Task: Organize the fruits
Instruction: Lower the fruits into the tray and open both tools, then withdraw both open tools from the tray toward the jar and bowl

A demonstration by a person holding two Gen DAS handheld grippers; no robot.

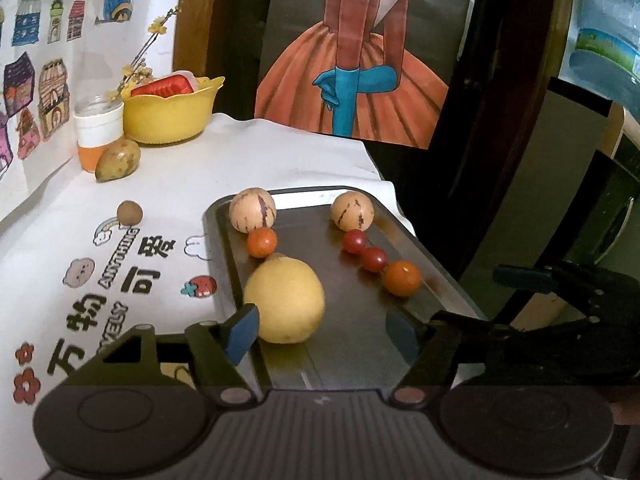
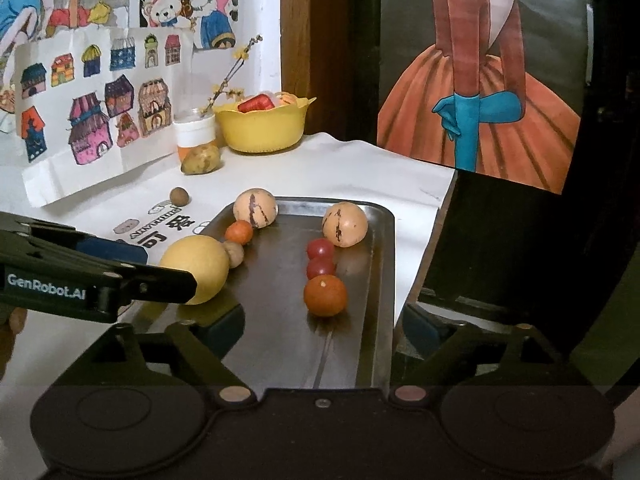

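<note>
Sitting on a white printed cloth is a dark metal tray (image 2: 376, 280), the landmark here. Well left of tray, at the back: a potato (image 2: 201, 159), a small brown ball (image 2: 179, 196), a yellow bowl (image 2: 262, 130). Left gripper (image 1: 320, 330), jaws spread wide, straddles a big yellow fruit (image 1: 285, 300) at tray's left edge w/o clamping it. Along tray's left side: orange tomato (image 2: 239, 232), striped melon (image 2: 255, 208). Along its right side: 2nd striped melon (image 2: 345, 224), two red tomatoes (image 2: 320, 258), larger orange tomato (image 2: 325, 295). Right gripper (image 2: 320, 330) hovers at tray's near edge, jaws wide, holding nothing.
</note>
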